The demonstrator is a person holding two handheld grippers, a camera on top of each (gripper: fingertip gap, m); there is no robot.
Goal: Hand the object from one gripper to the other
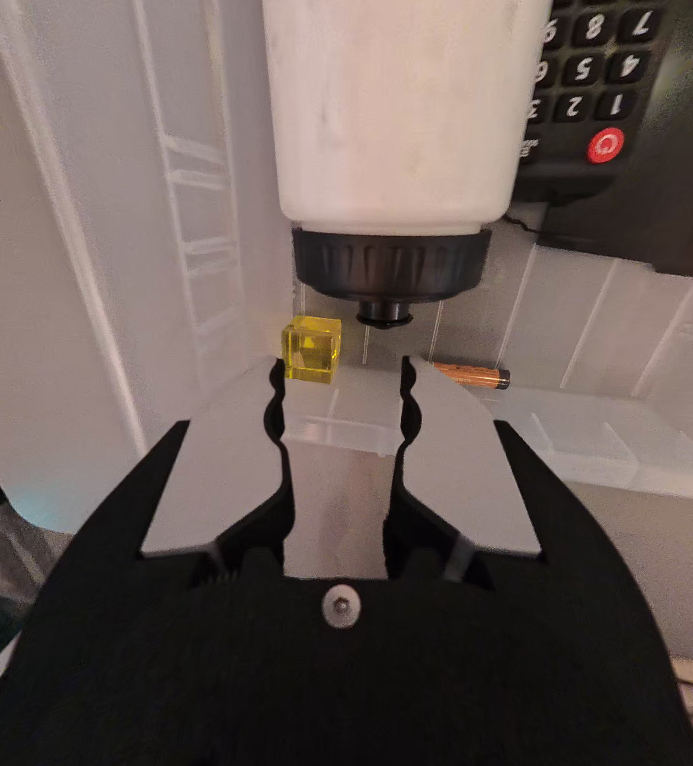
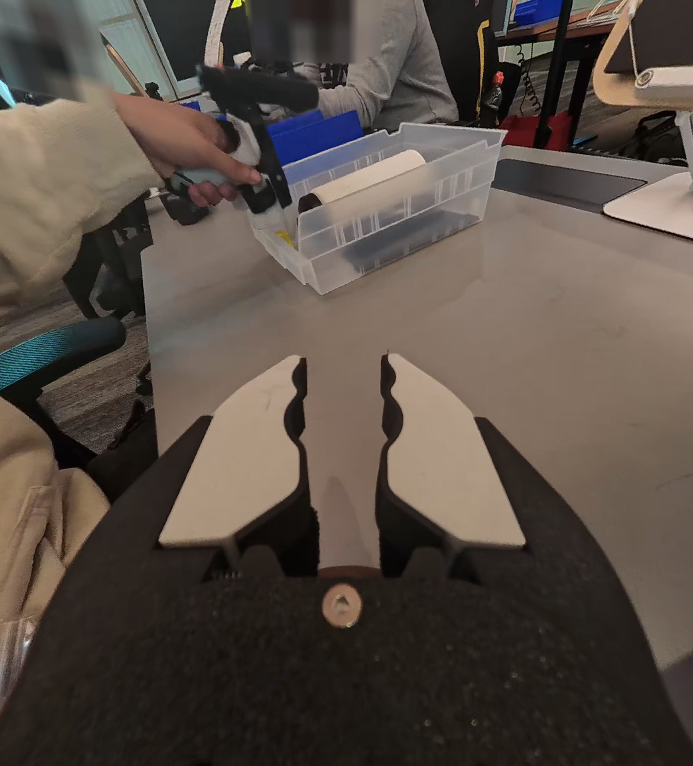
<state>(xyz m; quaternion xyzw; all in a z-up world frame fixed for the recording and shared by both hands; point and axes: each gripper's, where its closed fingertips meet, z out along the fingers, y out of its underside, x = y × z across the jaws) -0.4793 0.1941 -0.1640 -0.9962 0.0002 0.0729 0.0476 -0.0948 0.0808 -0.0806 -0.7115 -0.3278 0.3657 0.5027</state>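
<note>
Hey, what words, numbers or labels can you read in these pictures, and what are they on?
Black keypad: white key markings, sharp enough to read, but I don't quote writing.
Red button: a white symbol, with tiny blurred print beside it.
Battery: print too blurred.
White bottle, yellow cube, clear bin: none visible.
Right wrist view: nothing readable.

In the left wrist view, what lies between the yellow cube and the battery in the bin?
Only bare bin floor lies between the yellow cube and the battery; the bottle's black cap sits just behind that gap. The left wrist view shows this.
</note>
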